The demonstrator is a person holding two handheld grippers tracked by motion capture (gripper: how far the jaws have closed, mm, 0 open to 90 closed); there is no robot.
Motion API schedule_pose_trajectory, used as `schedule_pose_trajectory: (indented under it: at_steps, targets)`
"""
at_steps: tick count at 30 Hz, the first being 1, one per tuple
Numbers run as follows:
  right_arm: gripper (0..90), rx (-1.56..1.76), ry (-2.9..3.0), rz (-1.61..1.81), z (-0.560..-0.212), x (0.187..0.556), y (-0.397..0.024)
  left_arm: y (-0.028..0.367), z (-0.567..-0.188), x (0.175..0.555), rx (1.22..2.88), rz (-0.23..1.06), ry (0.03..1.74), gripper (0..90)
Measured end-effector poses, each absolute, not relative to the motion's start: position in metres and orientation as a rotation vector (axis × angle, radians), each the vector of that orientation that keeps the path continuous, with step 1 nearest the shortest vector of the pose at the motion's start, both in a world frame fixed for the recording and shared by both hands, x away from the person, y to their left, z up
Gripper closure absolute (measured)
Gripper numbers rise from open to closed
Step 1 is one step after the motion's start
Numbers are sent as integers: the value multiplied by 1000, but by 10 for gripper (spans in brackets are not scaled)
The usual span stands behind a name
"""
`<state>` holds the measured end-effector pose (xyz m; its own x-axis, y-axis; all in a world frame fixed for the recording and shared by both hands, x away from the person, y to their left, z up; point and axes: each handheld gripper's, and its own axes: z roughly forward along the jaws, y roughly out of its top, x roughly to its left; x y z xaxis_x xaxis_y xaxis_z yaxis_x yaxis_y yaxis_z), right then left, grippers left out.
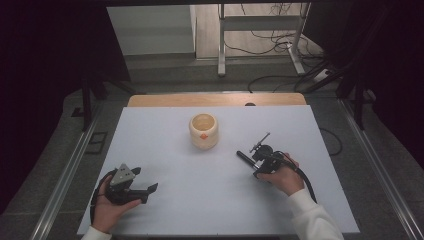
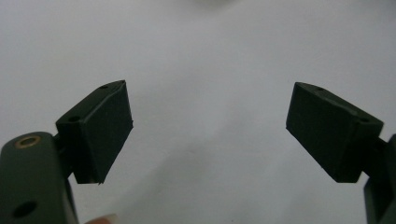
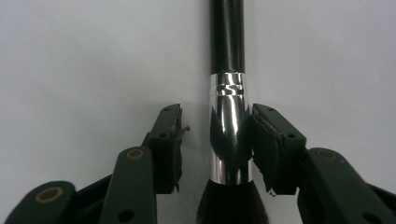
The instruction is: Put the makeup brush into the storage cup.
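White foam-looking surface (image 1: pixel 165 210) nearest me, and my left gripper (image 1: pixel 152 188) just rests on it at the near left with its jaws spread wide on nothing. Over on the right, my right gripper (image 3: pixel 215 140) has the makeup brush (image 3: pixel 229 135) lying between its jaws, one pad against the shiny metal ferrule, the other a bit off, so not clamped yet. I'd say I'm mid-grab; next I need to squeeze and lift cleanly. Farther back, mid-surface, sits a cream cup (image 1: pixel 203 131), probably where the brush goes.

brush (image 3: pixel 227 93) | blk handle, chrome ferrule | flat on table, btw jaws
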<state>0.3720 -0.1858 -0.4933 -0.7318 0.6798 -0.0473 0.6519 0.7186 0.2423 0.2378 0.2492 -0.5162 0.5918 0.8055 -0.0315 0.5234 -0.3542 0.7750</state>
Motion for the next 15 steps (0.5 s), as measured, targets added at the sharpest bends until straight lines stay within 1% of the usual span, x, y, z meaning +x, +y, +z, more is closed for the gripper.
schedule_pose_trajectory:
  at_steps: [1, 2, 3, 4, 6, 15]
  targets:
    - [584, 1088, 2794, 318, -493, 372, -186, 249, -516, 238, 2041, 461, 1052, 150]
    - [584, 1088, 2794, 318, -493, 372, -186, 249, -516, 238, 2041, 461, 1052, 150]
    - [624, 1092, 2806, 321, -493, 373, -185, 249, -516, 238, 2042, 462, 1052, 150]
    - [637, 1092, 2806, 317, -493, 373, -185, 249, -516, 238, 2042, 462, 1052, 150]
    - [689, 1085, 2812, 312, -492, 374, -184, 249, -516, 237, 2044, 464, 1051, 150]
    - [709, 1084, 2825, 310, -492, 375, -184, 249, -516, 237, 2041, 463, 1051, 150]
